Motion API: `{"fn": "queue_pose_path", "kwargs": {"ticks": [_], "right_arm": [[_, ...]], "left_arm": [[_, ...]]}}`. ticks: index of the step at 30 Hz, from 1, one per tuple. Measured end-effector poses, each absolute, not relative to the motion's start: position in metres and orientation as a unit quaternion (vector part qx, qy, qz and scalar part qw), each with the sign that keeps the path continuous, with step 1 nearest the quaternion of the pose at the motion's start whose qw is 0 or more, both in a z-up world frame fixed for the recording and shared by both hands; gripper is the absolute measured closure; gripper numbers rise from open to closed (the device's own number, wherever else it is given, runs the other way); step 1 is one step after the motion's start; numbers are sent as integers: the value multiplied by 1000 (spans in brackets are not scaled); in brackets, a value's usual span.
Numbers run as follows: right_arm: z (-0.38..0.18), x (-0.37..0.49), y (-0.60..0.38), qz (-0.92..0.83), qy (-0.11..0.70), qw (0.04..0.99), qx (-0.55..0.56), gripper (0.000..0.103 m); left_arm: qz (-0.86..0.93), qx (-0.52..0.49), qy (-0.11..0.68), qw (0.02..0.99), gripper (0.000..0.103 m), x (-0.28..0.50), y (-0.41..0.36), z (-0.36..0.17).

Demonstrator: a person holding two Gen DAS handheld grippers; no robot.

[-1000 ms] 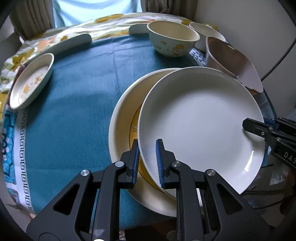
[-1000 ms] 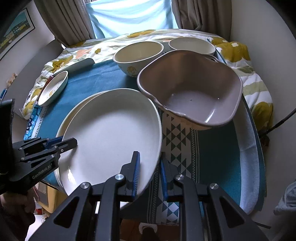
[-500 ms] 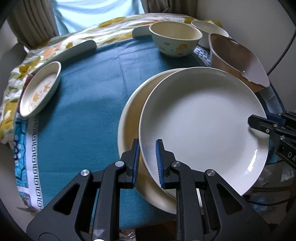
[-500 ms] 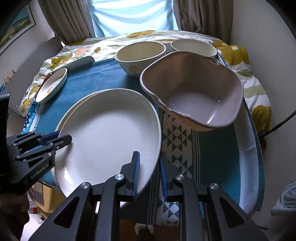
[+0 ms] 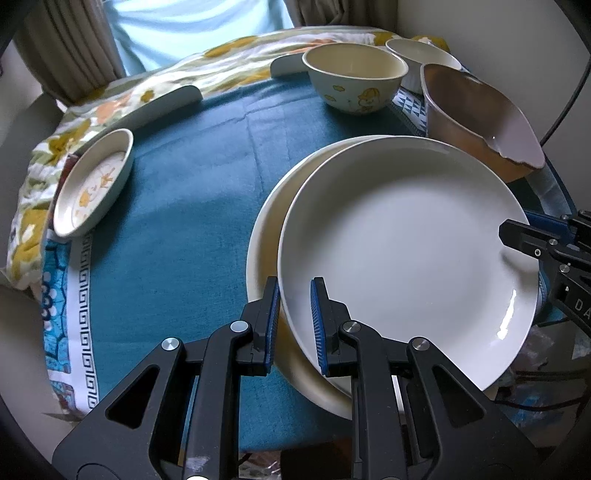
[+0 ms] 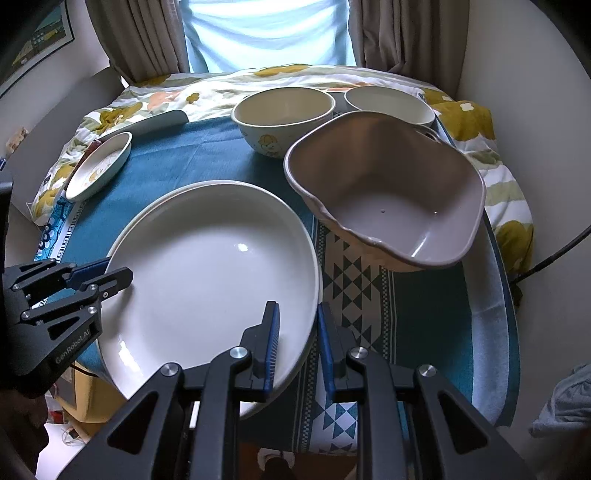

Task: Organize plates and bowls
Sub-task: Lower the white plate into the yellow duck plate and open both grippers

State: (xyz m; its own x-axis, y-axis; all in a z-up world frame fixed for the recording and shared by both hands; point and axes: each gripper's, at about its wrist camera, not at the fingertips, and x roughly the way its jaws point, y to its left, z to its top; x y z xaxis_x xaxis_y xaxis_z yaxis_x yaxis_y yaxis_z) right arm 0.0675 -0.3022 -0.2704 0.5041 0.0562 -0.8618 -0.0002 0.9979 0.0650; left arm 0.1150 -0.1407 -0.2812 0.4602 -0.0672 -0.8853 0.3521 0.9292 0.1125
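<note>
Both jaws pinch opposite rims of the glossy white plate (image 5: 406, 240).

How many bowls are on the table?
3: the cartoon bowl at the back, a white bowl beside it on the right, and the big brown bowl in front of them.

Bright window (image 6: 267, 33), beige curtains (image 6: 140, 40), pale walls (image 6: 517, 74), framed picture (image 6: 37, 40)

Top plate (image 5: 406, 236) sits over lower plate (image 5: 266, 229); saucer (image 5: 94, 181) left; bowls (image 5: 354, 83) behind.
</note>
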Motion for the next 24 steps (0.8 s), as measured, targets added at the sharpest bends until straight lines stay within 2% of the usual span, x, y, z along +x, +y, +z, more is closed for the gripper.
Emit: {"fn": "queue_pose_path", "kwargs": {"ticks": [6, 16, 22, 24], "right_arm": [[-270, 68, -303, 20, 498, 867, 30, 84], [-266, 68, -303, 29, 496, 867, 32, 84], [-235, 58, -315, 36, 477, 877, 46, 84], [-217, 50, -328, 35, 463, 883, 63, 84]], "left_arm": [[-99, 184, 484, 850, 88, 112, -147, -277], [-109, 156, 494, 848, 88, 116, -141, -270], [-124, 116, 478, 862, 88, 110, -138, -224], [-129, 107, 471, 866, 81, 107, -142, -205]]}}
